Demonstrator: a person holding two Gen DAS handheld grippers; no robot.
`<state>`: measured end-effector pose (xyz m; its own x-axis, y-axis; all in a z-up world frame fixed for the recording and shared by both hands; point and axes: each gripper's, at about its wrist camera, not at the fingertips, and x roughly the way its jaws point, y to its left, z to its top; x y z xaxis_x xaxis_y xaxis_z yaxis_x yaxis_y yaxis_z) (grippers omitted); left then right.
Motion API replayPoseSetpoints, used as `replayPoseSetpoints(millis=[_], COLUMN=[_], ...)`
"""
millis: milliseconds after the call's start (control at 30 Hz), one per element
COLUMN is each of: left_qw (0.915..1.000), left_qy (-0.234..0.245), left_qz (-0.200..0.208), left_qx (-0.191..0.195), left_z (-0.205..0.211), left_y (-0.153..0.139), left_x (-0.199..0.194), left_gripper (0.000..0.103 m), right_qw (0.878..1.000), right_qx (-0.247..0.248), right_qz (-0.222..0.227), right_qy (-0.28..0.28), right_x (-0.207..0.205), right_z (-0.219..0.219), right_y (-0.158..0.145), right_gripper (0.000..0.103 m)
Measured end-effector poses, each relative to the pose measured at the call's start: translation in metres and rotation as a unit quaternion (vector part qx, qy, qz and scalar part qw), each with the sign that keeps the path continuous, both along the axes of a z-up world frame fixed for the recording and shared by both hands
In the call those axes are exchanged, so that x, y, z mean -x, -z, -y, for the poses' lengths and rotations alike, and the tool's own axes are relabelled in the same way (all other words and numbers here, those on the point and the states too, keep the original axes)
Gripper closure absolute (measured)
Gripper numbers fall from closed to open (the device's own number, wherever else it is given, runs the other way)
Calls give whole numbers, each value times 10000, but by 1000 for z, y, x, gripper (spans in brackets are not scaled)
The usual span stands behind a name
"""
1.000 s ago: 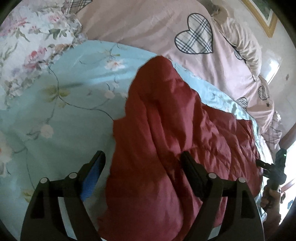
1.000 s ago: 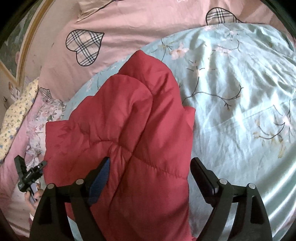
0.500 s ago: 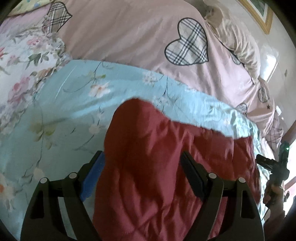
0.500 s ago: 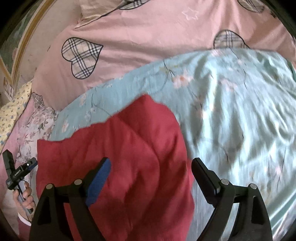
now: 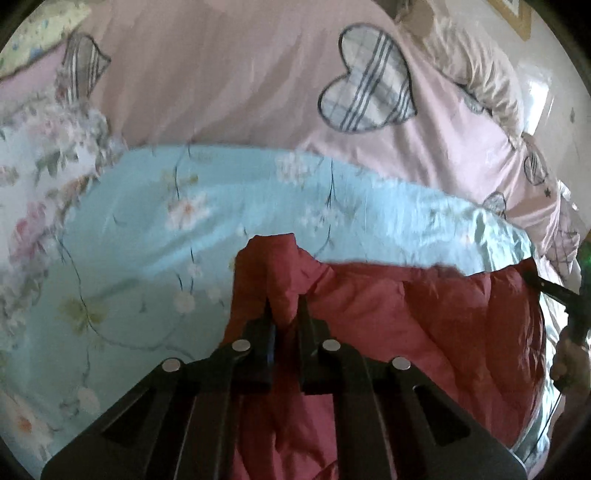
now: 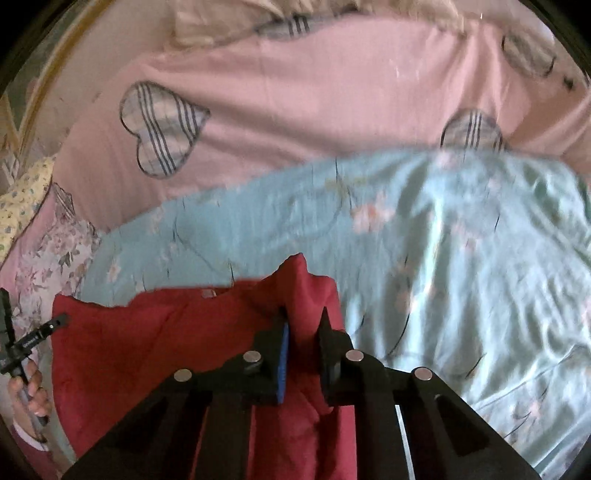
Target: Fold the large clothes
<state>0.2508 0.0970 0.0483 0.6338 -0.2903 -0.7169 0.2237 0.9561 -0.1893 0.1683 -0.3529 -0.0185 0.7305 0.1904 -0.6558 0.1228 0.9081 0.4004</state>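
Observation:
A red quilted garment point(image 5: 406, 332) lies on the light blue floral bedspread point(image 5: 147, 229). My left gripper point(image 5: 283, 302) is shut on the garment's upper left corner, with a peak of red cloth standing up between the fingers. In the right wrist view the same red garment point(image 6: 166, 350) spreads to the left, and my right gripper point(image 6: 304, 317) is shut on its upper right corner. The garment's top edge runs stretched between the two grippers. Its lower part is hidden behind the gripper bodies.
A pink quilt with plaid hearts point(image 5: 258, 74) covers the far half of the bed. A floral pillow point(image 5: 44, 147) lies at the left. The blue bedspread point(image 6: 461, 258) reaches to the right. A framed picture point(image 5: 513, 14) hangs on the wall.
Both grippers have closed on the garment's top corners; one second ago both were open above it. The views have tilted up toward the pink quilt, and the garment's top edge now lies straighter.

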Motion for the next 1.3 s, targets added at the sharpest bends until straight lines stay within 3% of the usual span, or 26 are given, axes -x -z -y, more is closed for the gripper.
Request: replayPoseSetpoints(millis=[167, 467, 600, 1033, 1167, 1267, 1300], left_qw=[9996, 9959, 9949, 9932, 9926, 9920, 9918], left_qy=[-216, -423, -415, -402, -509, -697, -758], left_qz=[69, -640, -788, -959, -1032, -1005, -1000], left_qx=[-145, -471, -464, -529, -387, -307, -255], left_z=[9, 23, 26, 30, 23, 13, 9], left_y=[-10, 53, 67, 79, 75, 68, 65], left_x=[-24, -69, -74, -82, -81, -77, -75], left_gripper=[97, 97, 97, 97, 87, 65, 59], right_qw=[9997, 9974, 9961, 9943, 9937, 9924, 9924], right_qx=[118, 189, 110, 48, 48, 112, 101], right_qz=[89, -646, -828, -1032, -1090, -1195, -1189], right_qy=[202, 266, 266, 271, 252, 266, 290], right_x=[-18, -52, -57, -62, -62, -61, -60], right_z=[3, 0, 1, -1, 0, 0, 0], right_y=[-8, 50, 69, 82, 81, 81, 80], right_gripper=[93, 93, 94, 94, 88, 80, 72])
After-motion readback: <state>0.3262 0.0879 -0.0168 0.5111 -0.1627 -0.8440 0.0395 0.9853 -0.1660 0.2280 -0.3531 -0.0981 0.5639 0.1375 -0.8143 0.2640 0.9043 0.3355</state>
